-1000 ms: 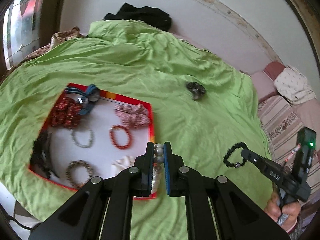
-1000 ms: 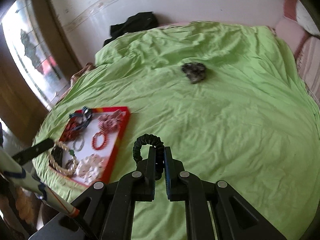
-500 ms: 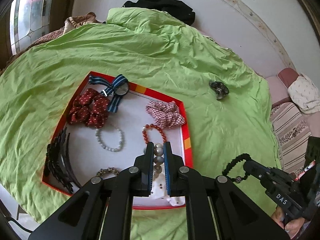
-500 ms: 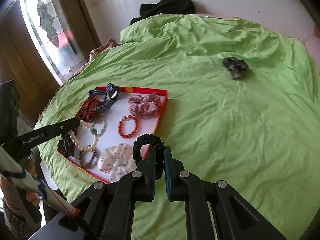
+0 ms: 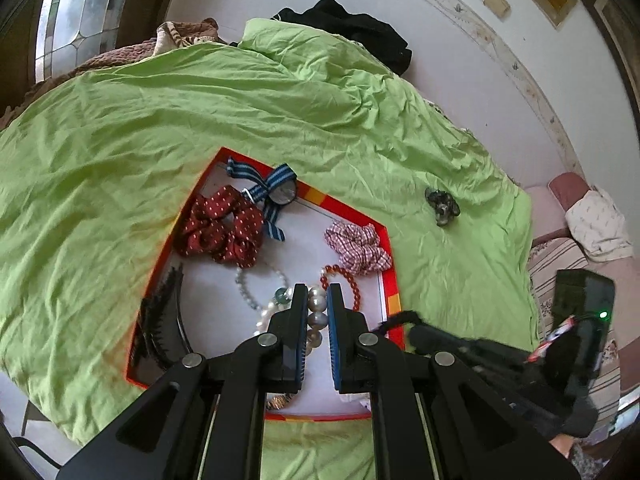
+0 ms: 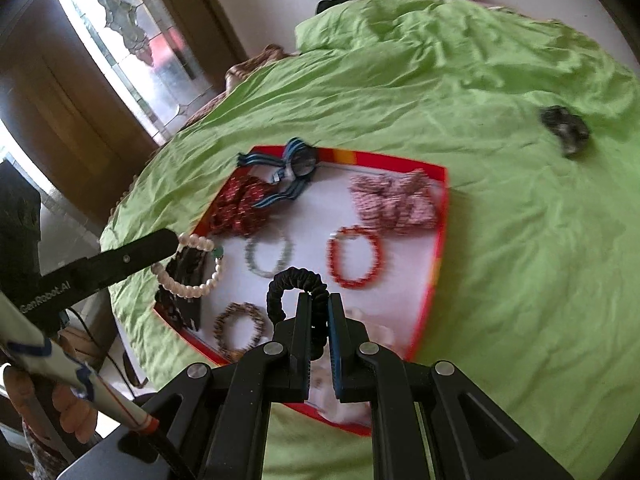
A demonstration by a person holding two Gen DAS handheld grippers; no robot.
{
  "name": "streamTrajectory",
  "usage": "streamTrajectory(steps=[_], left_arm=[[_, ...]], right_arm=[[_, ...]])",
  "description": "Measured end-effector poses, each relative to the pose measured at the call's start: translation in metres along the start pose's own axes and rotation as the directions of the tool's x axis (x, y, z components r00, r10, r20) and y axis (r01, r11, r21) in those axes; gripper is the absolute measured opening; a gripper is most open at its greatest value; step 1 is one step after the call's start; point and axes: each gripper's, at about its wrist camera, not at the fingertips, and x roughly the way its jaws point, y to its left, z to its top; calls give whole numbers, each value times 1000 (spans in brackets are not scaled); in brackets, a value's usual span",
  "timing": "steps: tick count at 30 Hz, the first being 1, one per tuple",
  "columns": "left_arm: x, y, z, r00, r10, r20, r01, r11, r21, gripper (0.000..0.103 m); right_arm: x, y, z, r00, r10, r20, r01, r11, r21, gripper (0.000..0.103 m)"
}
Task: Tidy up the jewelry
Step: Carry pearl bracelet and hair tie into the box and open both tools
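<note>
**Both tongs loaded over the tray**

Left tongs [image 5: 317, 306] pinch a pearl strand [image 5: 316, 316]; right tongs [image 6: 318, 312] pinch a black scrunchie [image 6: 296, 284]. Both hang over the tray [image 6: 439, 216] near its front edge, where bracelets and scrunchies already lie.

The pearls look hard, smooth and loosely strung, so the strand likely swings and could slip between the pads; a hold across two beads seems safest. The scrunchie looks soft, light and springy, and any bunched part should take a grip well.

White lettering on the left tongs reads "GenRobot.AI" in the right view. No other writing is legible.
</note>
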Motion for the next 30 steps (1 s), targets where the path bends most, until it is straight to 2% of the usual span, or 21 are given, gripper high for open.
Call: streamTrajectory(steps=[4,7,10,15,18,23,30], left_arm=[[9,-2,14,1000,-8,-16,8,1000,26,9],[26,-16,30,999,-27,-37,30,996,84,9],[47,-26,45,997,-44,-62,51,990,133,9],[105,-31,69,986,-56,-157,82,983,166,9],[135,-28,75,982,-6,-191,43,981,190,9],[166,-14,82,975,104,-195,-61,975,214,9],[178,-2,80,967,141,-213,-98,975,199,9]], right_arm=[[26,14,4,999,23,-36,-24,1000,-15,8],[45,16,1,998,29,-64,-30,1000,-10,8],[57,14,-2,996,37,-81,-37,999,-2,8],[69,6,-5,994,44,-96,-42,999,14,8],[76,2,-5,994,43,-102,-41,999,18,8],[83,-2,-6,993,55,-107,-52,998,27,8],[90,-9,-3,994,46,-100,-44,999,27,9]])
